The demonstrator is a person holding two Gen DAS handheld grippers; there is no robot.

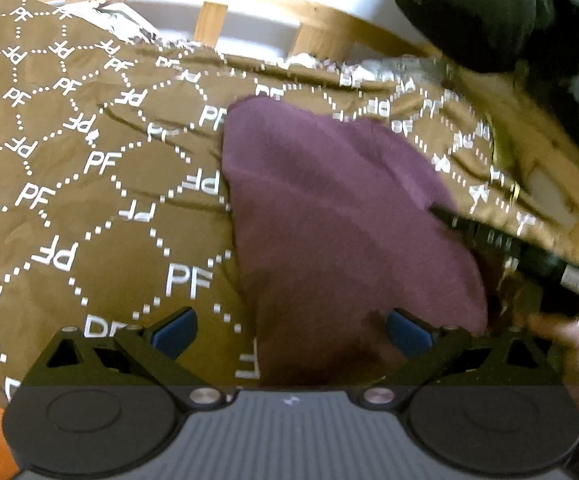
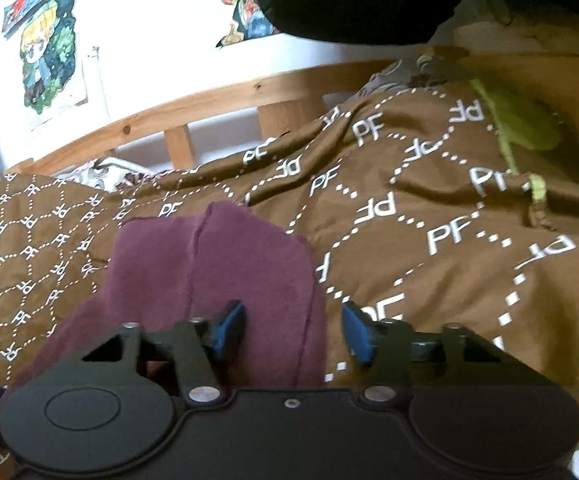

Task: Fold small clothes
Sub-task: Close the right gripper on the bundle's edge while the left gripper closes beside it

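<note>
Brown bedding with white letters and dotted lines covers the bed (image 1: 69, 184), and a wooden rail (image 2: 217, 100) runs behind it with pictures on the white wall (image 2: 49, 52). On the bedding lies a small purple cloth (image 1: 329, 208), which looks like a little piece of clothing. It lies bunched and not flat, with a seam running down it in the right view.

I think the purple cloth is light and very soft. It will bend and sag as soon as it is lifted, so it will not keep a shape by itself. It does not look slippery, and it cannot break. A good place to take hold looks like an edge or a corner, because a pinch in the middle would only make it bunch up more. The brown bedding underneath is soft too, so a low pinch could grab the bedding along with the cloth.

The left tool (image 1: 289, 330) has its blue tips wide apart. The near end of the purple cloth lies between them, but the tips do not press on it, so it holds nothing.

The right tool (image 2: 293, 330) has its tips partly open, with a gap between them. The right edge of the purple cloth runs through that gap, and the left tip sits over the cloth. I see no pinch yet, so I judge it holds nothing. In the left view the right tool also shows, blurred, at the cloth's right edge.
</note>
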